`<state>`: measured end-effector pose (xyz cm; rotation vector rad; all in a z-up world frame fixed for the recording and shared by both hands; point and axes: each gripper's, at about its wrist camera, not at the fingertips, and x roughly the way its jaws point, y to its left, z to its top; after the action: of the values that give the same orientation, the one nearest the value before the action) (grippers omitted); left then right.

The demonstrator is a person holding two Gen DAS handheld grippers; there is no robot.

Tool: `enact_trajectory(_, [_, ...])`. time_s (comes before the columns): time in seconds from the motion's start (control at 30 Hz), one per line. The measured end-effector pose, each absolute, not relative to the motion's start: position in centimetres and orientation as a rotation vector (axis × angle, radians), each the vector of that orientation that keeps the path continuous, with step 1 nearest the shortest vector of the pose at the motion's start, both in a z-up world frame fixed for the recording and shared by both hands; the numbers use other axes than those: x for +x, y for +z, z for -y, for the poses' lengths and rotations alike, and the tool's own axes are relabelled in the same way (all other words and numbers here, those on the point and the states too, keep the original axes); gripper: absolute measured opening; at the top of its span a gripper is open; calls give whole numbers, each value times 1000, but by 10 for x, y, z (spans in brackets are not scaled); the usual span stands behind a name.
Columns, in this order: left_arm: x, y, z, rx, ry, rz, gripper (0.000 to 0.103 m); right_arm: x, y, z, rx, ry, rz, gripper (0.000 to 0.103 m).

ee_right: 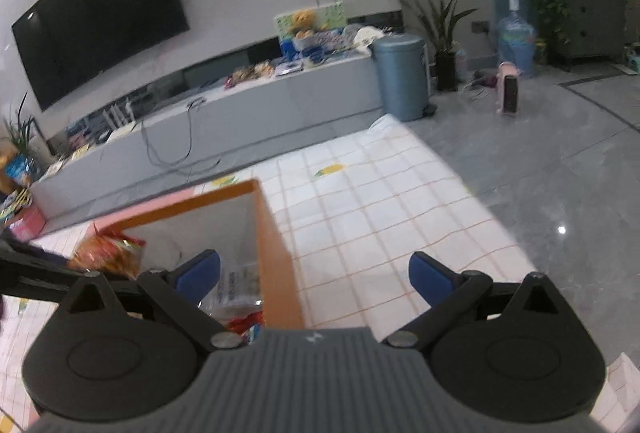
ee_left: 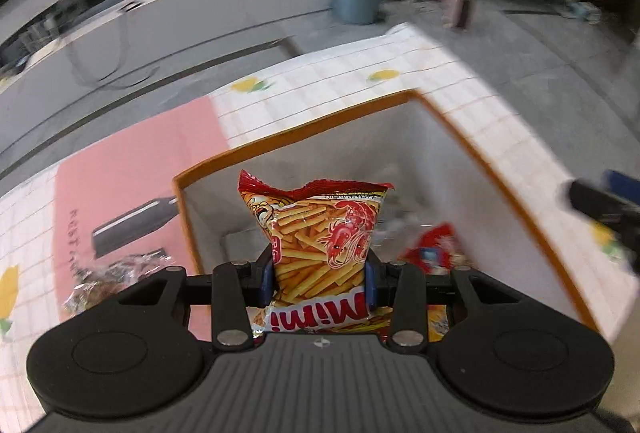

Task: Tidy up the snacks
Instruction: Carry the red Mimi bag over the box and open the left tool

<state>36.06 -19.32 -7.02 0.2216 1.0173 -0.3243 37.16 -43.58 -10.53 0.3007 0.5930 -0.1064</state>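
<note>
Left gripper (ee_left: 320,273) clamped on a red and yellow shrimp-stick snack bag (ee_left: 320,245), blue pads pressing both sides of its middle, top seam pointing away. Bag held above the near end of an orange-rimmed box (ee_left: 416,99) with pale inner walls. Inside the box, at the bottom right, another red snack packet (ee_left: 434,247). On the tablecloth just left of the box, a crinkly foil packet (ee_left: 116,275) not yet stored. Right gripper (ee_right: 314,275) spread wide and empty, straddling the right wall of the box, one finger inside, one out over the checked tablecloth (ee_right: 380,213).

Probably mid-placement. Best to lower the bag well below the rim before letting go, over the bare floor left of the red packet, and to keep the right gripper away from the wall.
</note>
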Motion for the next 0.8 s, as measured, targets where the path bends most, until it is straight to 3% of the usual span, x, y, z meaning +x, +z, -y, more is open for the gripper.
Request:
enact_trajectory(0.47, [394,-113,204,109,-184,-1104,48,366,-119,458,370,-195,-633,98])
enact_trajectory(0.5, [395,-114,204,110,-173,-1110,55,366,-120,459,371,-201,-634,98])
enact_trajectory(0.7, [383,-102,210,152,-198,-1109,71,366,-120,456,363,-199,-643,98])
enact_trajectory(0.73, [380,-98,211,157,-194,-1102,78,366,-120,456,361,-199,-644,98])
enact_trajectory(0.8, [374,-89,212,168,-192,-1079,79,366,-120,455,359,-196,-645,98])
